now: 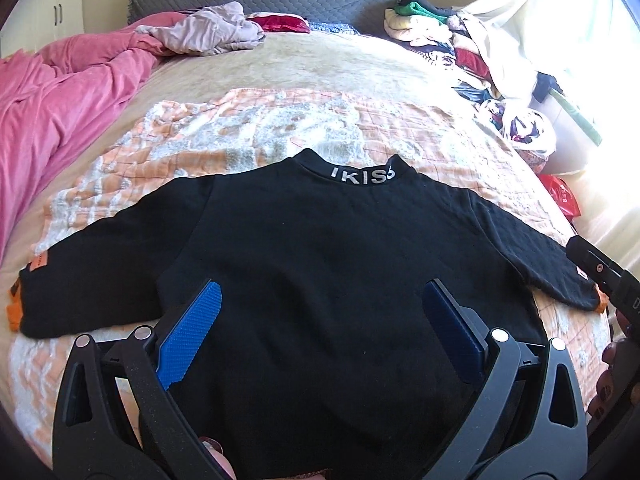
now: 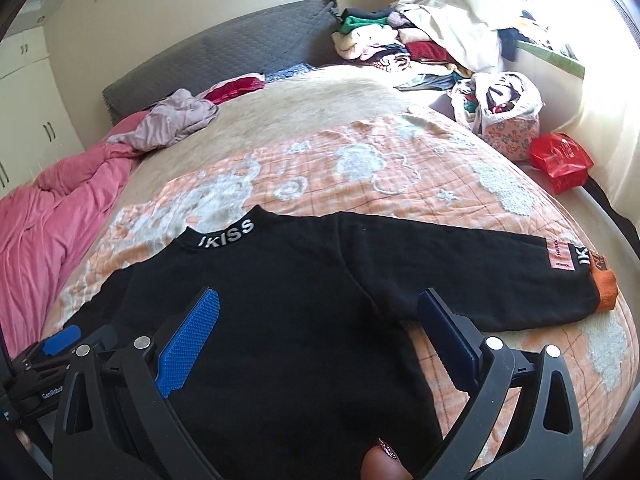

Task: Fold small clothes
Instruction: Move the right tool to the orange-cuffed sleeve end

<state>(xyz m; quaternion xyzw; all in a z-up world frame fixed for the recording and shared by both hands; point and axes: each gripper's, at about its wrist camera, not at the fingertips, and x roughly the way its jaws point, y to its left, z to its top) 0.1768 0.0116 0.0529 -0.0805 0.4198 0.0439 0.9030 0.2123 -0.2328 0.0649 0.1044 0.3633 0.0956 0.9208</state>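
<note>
- A bed (image 1: 320, 64) in a sunlit room is the work surface, with an orange-and-white patterned quilt (image 2: 380, 168) spread over it; a pink duvet (image 1: 52, 112) is bunched along one side and a pile of clothes (image 2: 384, 48) sits near the grey headboard.
- The task's thing, a small black sweater (image 1: 320, 264), lies flat on the quilt, collar away from the cameras, both sleeves spread outward.
- The left tool (image 1: 320, 308) hovers over the lower body of the sweater, its blue pads spread wide and nothing between them.
- The right tool (image 2: 320, 312) hangs over the sweater's right side near the armpit — also wide apart, also empty.
- The step in hand looks like the first fold: bringing a sleeve across the body.
- To do it well, I would grip the right sleeve (image 2: 480, 264) near its orange cuff (image 2: 606, 288), pinching one layer cleanly, not quilt with it.
- The left tool could press the body down so the sweater does not drag along.
- Lay the sleeve straight across, cuff inside the body outline — a crooked sleeve will probably make a lumpy fold.
</note>
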